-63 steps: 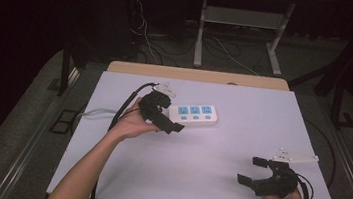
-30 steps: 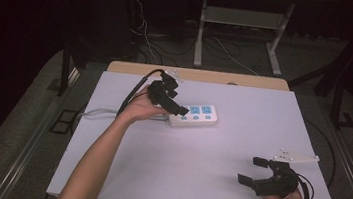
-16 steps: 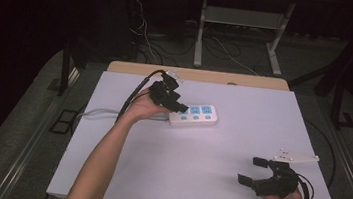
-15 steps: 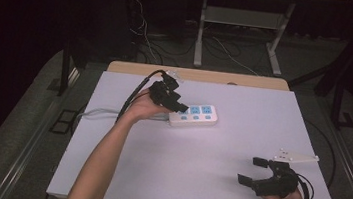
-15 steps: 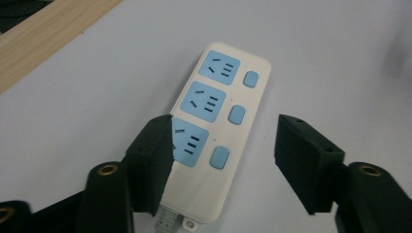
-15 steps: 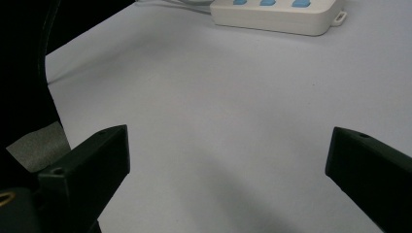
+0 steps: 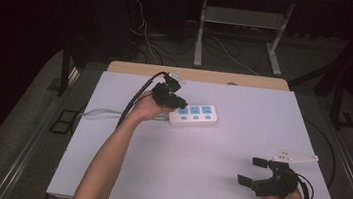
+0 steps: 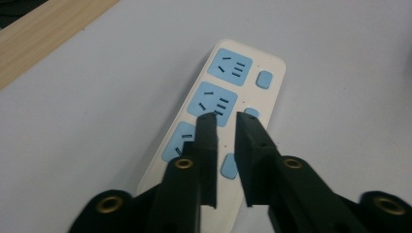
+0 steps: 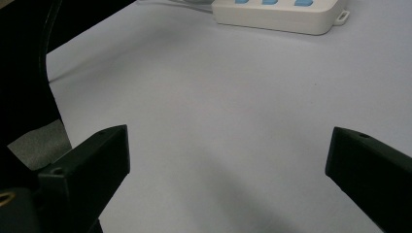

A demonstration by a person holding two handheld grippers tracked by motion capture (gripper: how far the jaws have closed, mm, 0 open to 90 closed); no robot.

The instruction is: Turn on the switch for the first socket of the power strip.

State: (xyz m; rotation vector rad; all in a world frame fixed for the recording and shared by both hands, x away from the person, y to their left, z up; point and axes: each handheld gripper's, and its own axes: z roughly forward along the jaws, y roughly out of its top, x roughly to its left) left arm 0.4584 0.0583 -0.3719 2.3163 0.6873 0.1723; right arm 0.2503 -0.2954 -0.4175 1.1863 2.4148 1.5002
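Power strip (image 7: 194, 115) lies left of centre toward the far edge of the table (image 7: 234, 196), long axis left-right, 3 blue sockets up. Left gripper (image 7: 177, 101) hangs over its left end; jaws have just been closing, now nearly together with a narrow gap and nothing between them, tips just above the switch buttons (image 8: 228, 166). Right gripper (image 7: 253, 171) sits well apart at the near right, jaws wide apart, empty. Left hand is clearly nearer; likely a button press next

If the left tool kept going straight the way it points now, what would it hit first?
Most likely the power strip: the left tool, its jaws just closed nearly shut with nothing between them, aims at its blue socket faces.
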